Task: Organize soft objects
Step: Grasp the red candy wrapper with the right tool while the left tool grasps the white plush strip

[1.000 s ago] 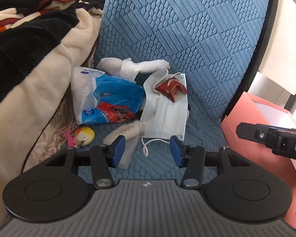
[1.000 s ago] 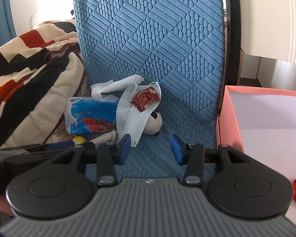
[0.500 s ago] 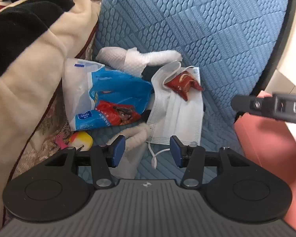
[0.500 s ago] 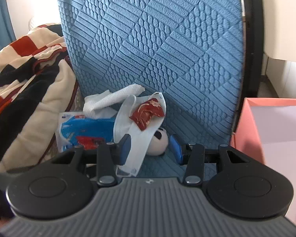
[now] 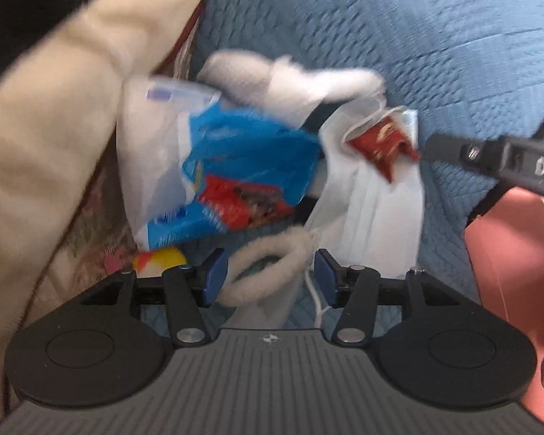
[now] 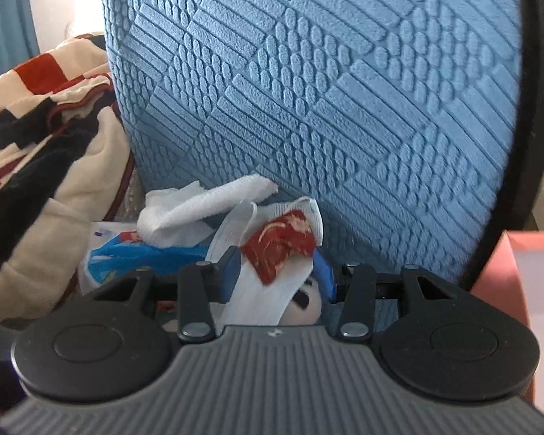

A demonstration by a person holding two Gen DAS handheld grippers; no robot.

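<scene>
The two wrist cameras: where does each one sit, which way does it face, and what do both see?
Left wrist: behind the left gripper, jaws opening, facing down at a fuzzy white loop; the right gripper enters from the right.
Right wrist: behind the right gripper, facing the blue textured cushion.
Shared: white face mask carrying a red crumpled wrapper, blue plastic bag.

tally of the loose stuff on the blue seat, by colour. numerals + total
White: 3 (rolled cloth, face mask, fuzzy loop)
Blue: 1 (tissue pack)
Red: 1 (red piece on the mask)
Yellow: 1 (small ball)
Black and white: 1 (round toy)
Total: 7
</scene>
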